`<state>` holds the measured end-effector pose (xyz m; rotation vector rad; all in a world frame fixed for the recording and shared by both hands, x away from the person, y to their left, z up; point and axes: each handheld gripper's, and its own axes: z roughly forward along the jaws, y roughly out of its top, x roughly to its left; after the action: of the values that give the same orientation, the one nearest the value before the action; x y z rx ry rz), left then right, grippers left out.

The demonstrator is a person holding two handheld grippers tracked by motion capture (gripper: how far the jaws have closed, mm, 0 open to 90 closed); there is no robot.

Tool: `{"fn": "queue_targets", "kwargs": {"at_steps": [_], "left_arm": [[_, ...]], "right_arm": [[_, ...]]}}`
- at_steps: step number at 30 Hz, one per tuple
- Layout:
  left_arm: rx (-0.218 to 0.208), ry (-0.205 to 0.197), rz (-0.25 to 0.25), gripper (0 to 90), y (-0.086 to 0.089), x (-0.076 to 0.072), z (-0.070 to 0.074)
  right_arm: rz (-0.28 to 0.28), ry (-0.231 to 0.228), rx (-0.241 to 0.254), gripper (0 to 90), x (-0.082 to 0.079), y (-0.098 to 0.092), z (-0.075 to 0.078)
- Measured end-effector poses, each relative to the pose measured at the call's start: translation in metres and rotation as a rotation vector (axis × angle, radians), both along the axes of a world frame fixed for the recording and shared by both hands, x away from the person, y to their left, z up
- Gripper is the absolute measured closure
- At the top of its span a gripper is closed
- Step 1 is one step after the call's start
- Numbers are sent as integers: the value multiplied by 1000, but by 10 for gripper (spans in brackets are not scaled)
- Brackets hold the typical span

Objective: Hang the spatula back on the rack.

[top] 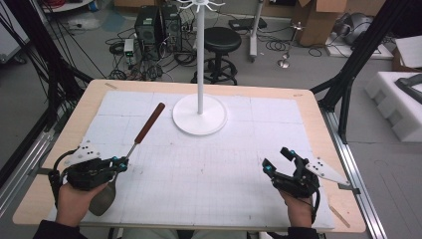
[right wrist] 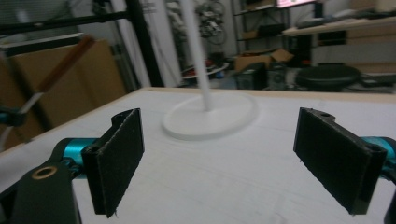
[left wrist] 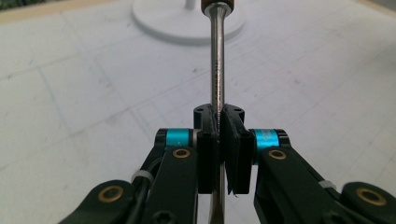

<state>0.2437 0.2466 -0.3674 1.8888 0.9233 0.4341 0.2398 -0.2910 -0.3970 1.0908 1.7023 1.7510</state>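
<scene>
From the high view, the left gripper (top: 121,162) pinches the thin steel shank of a long metal spatula with a reddish-brown wooden handle (top: 133,147). The handle points up and away toward the white hook stand with a round flat base (top: 200,115), while the blade hangs just off the white gridded mat (top: 209,174) beside the person's left hand (top: 74,201). The right gripper (top: 278,160) hovers well apart over the mat, jaws spread and holding nothing.

In the left gripper view, the pads (left wrist: 237,154) are nearly together, clamped on the bare shank. That polished rod looks stiff but slippery, and gripped this near the blade the long handle would likely lever it round; a hold nearer the wood should steady it.

In the right gripper view, the black pads (right wrist: 116,158) stand wide with only mat and stand base between them.
</scene>
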Motion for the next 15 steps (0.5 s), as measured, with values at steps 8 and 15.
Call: {"fn": "queue_targets", "kwargs": {"at_steps": [8,15], "left_arm": [[-115,-88,-110,841,-20,-3,8],[-169,-147,-191,841,-30,-4,8]], "right_arm": [[224,-27,-4,148,9,51,32],[365,-29,3,148,16,84,46]]}}
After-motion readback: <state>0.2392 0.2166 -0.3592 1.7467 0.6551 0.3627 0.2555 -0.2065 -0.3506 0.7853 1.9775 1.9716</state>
